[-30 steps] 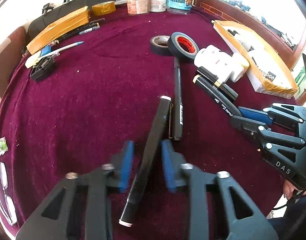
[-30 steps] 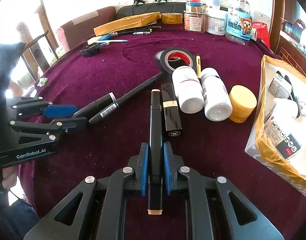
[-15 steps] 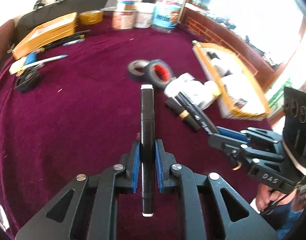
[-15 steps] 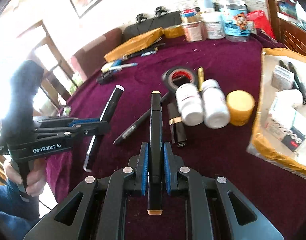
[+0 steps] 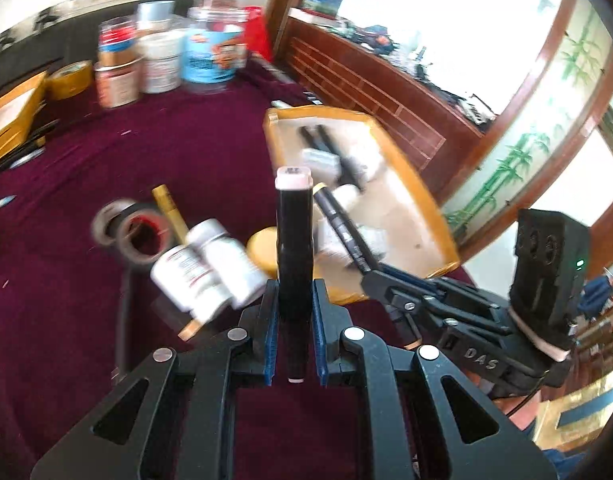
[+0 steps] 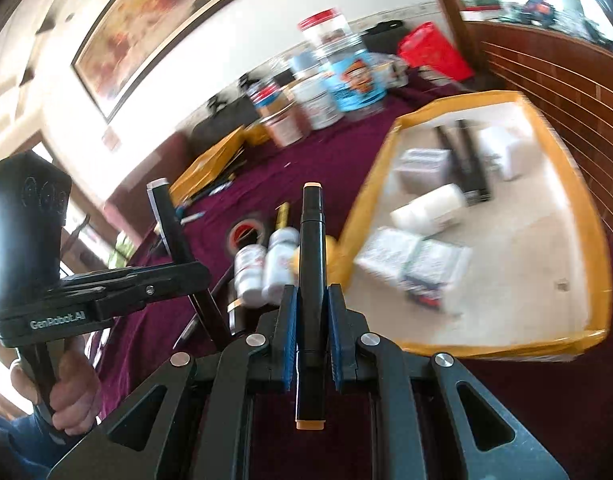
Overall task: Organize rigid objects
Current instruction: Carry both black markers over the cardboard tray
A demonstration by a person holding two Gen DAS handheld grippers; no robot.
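**Two markers carried toward the tray**

Left wrist view: left hand-held gripper clamps a white-capped marker, centre frame.

Right wrist view: right hand-held gripper clamps an orange-capped marker; next, release both inside the yellow-rimmed tray, right.

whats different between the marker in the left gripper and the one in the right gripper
The left gripper holds a marker with pale pinkish-white end caps; the right gripper holds a marker with orange end caps. In the left wrist view, the left marker looks thicker and the right marker slimmer, tilted toward the box. Both are black-bodied, clamped mid-body and lifted off the table.
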